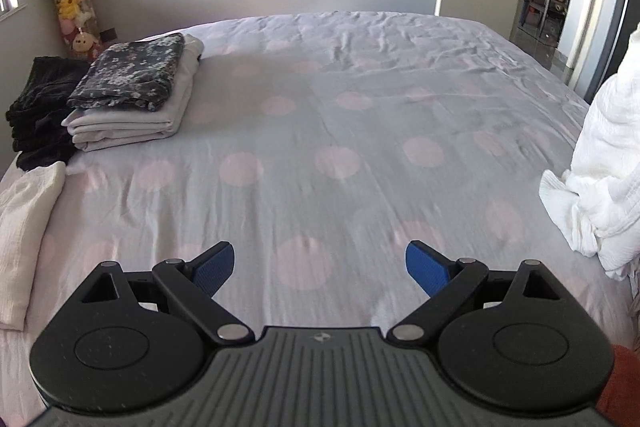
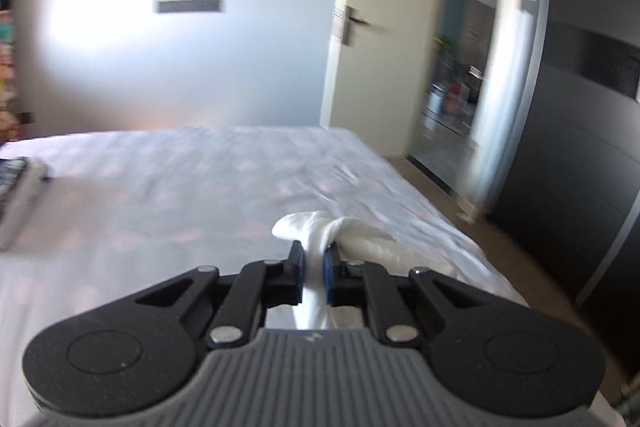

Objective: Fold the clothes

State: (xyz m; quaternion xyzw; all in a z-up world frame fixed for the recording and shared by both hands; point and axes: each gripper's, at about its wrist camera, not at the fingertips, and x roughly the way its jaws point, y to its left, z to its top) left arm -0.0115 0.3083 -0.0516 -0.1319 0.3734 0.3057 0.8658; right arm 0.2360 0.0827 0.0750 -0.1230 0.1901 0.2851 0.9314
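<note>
The right claw is clamped on bunched white cloth; the left claw stands apart, well left of it.

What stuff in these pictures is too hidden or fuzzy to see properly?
- White garment: in the right wrist view the right gripper is shut on it; its shape is bunched, and the rest is hidden below the gripper body.
- Same white garment: cut off by the left wrist view's right edge.
- Dark clothes: behind the folded stack, partly hidden.
- Room beyond the doorway: motion-blurred.
</note>
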